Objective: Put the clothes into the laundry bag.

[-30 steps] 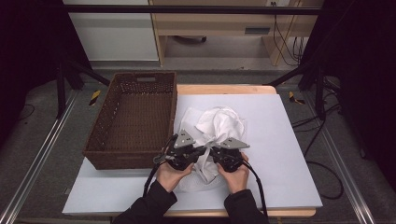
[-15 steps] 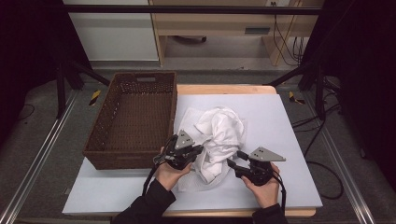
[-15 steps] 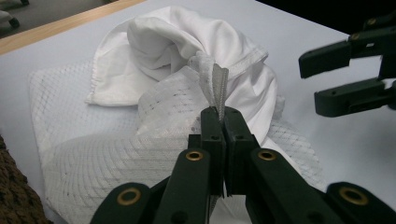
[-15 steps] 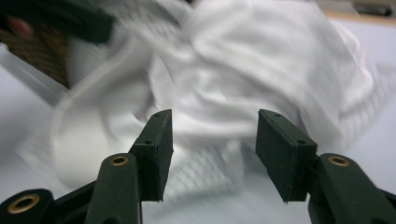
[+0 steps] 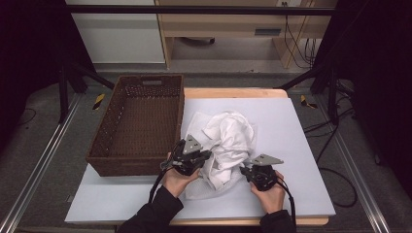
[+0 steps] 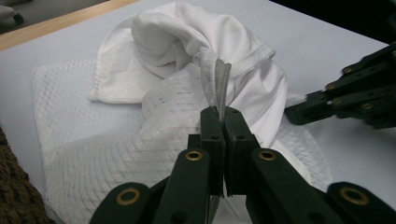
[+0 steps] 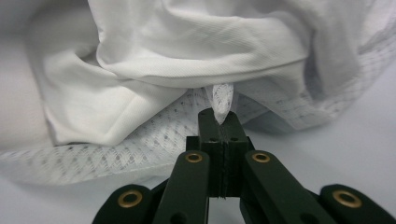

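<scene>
your left gripper [image 6: 223, 122] pinched the mesh bag's [image 6: 116, 154] grey-edged rim, and your right gripper [image 7: 223, 125] had just closed on another fold. the bag lay crumpled beside the basket [image 5: 138, 124], its length running from you toward the far edge.

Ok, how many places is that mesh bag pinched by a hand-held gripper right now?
2. The left hand-held gripper is shut on the mesh bag at its grey-trimmed edge, by the basket. The right hand-held gripper is shut on a fold at the bag's other side.
</scene>
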Demonstrator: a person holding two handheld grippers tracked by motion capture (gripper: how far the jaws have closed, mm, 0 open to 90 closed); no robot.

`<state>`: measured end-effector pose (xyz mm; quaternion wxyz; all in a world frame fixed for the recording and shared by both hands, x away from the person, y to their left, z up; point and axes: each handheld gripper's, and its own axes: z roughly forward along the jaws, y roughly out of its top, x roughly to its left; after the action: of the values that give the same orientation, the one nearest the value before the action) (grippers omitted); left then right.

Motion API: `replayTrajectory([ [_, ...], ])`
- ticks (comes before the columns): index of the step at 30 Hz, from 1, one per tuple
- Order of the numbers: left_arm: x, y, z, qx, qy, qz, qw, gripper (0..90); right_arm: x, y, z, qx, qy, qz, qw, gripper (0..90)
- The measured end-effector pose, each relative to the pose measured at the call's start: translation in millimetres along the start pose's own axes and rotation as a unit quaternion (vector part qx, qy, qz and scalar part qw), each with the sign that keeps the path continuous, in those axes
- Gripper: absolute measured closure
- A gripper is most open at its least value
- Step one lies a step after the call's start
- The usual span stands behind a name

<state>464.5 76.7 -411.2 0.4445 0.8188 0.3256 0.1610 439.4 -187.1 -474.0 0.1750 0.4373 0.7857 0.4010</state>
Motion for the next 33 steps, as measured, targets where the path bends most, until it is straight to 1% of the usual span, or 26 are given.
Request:
replayTrajectory([
  [2,-0.7,-0.4,0.9,0.000,-0.001,0.001,1.0000,88.0,-1.3,-5.4,-14.8,-0.010,0.006,0.005,0.9999,90.0],
  [4,-2.0,-1.4,3.6,0.001,-0.003,0.000,1.0000,88.0,-3.1,-17.2,-29.8,-0.014,0.012,0.018,0.9997,90.0],
  [6,-4.9,-2.7,7.1,0.003,-0.008,0.000,1.0000,88.0,-6.3,-30.1,-40.5,-0.012,0.003,0.030,0.9995,90.0],
  [8,-9.3,-3.3,10.5,0.004,-0.012,0.004,0.9999,87.9,-8.6,-40.2,-43.6,-0.007,0.002,0.042,0.9991,90.0],
  [9,-11.2,-3.4,11.9,0.004,-0.013,0.007,0.9999,87.9,-9.7,-45.6,-41.3,-0.004,0.000,0.043,0.9991,89.8],
  [11,-13.5,-3.6,13.7,0.005,-0.014,0.008,0.9999,87.1,-10.5,-48.0,-35.5,-0.002,-0.004,0.038,0.9993,86.4],
  [12,-13.8,-4.0,13.9,0.005,-0.013,0.010,0.9999,86.4,-10.2,-45.9,-35.0,-0.004,-0.008,0.032,0.9994,78.4],
  [13,-13.5,-4.6,13.8,0.005,-0.013,0.008,0.9999,85.6,-9.4,-42.5,-36.1,-0.008,-0.010,0.021,0.9997,72.4],
  [14,-12.2,-5.2,13.2,0.006,-0.013,0.008,0.9999,85.4,-8.5,-38.6,-39.3,-0.024,-0.009,0.009,0.9996,67.4],
  [15,-11.1,-5.8,12.6,0.005,-0.014,0.005,0.9999,85.4,-7.7,-34.0,-43.7,-0.043,-0.010,0.002,0.9990,61.7],
  [16,-9.7,-6.0,12.0,0.005,-0.014,0.003,0.9999,85.6,-7.6,-27.9,-48.5,-0.057,-0.018,0.001,0.9982,55.8],
  [18,-7.7,-6.1,11.4,0.005,-0.016,-0.002,0.9999,86.2,-9.8,-13.1,-53.4,-0.076,-0.029,0.005,0.9966,42.3],
  [19,-7.3,-6.0,11.1,0.005,-0.015,-0.002,0.9999,86.8,-11.4,-5.1,-52.9,-0.080,-0.031,0.008,0.9963,37.6],
  [21,-7.3,-5.7,11.1,0.006,-0.015,-0.001,0.9999,87.3,-15.1,9.8,-45.9,-0.093,-0.035,0.006,0.9951,32.2],
  [22,-7.2,-5.5,11.1,0.007,-0.015,0.000,0.9999,87.6,-16.1,16.2,-39.9,-0.093,-0.027,0.015,0.9952,32.2],
  [23,-7.1,-5.5,11.2,0.007,-0.016,-0.001,0.9998,87.7,-15.9,21.8,-32.9,-0.092,-0.011,0.020,0.9955,33.1],
  [24,-6.8,-5.5,11.3,0.008,-0.016,-0.001,0.9998,87.8,-15.0,26.2,-24.6,-0.091,0.000,0.019,0.9956,33.1],
  [27,-5.9,-5.5,10.6,0.010,-0.015,0.000,0.9998,88.0,-11.7,33.4,0.0,-0.059,0.017,0.014,0.9980,38.0],
  [29,-5.3,-5.6,10.4,0.010,-0.016,-0.001,0.9998,88.1,-11.3,32.8,10.2,-0.049,0.010,0.007,0.9987,49.6],
  [30,-5.0,-5.6,10.4,0.010,-0.015,-0.002,0.9998,88.1,-11.6,31.8,13.1,-0.050,0.008,0.005,0.9987,60.4],
  [31,-4.7,-5.4,10.3,0.010,-0.015,-0.003,0.9998,88.1,-11.6,30.7,12.4,-0.059,0.006,0.004,0.9983,71.1],
  [32,-4.0,-5.2,10.3,0.010,-0.018,-0.006,0.9998,88.1,-11.6,30.4,8.6,-0.064,0.004,0.006,0.9980,79.4],
  [33,-3.7,-5.0,10.4,0.009,-0.019,-0.008,0.9997,88.1,-11.8,30.5,3.3,-0.071,0.005,0.005,0.9975,83.0],
])
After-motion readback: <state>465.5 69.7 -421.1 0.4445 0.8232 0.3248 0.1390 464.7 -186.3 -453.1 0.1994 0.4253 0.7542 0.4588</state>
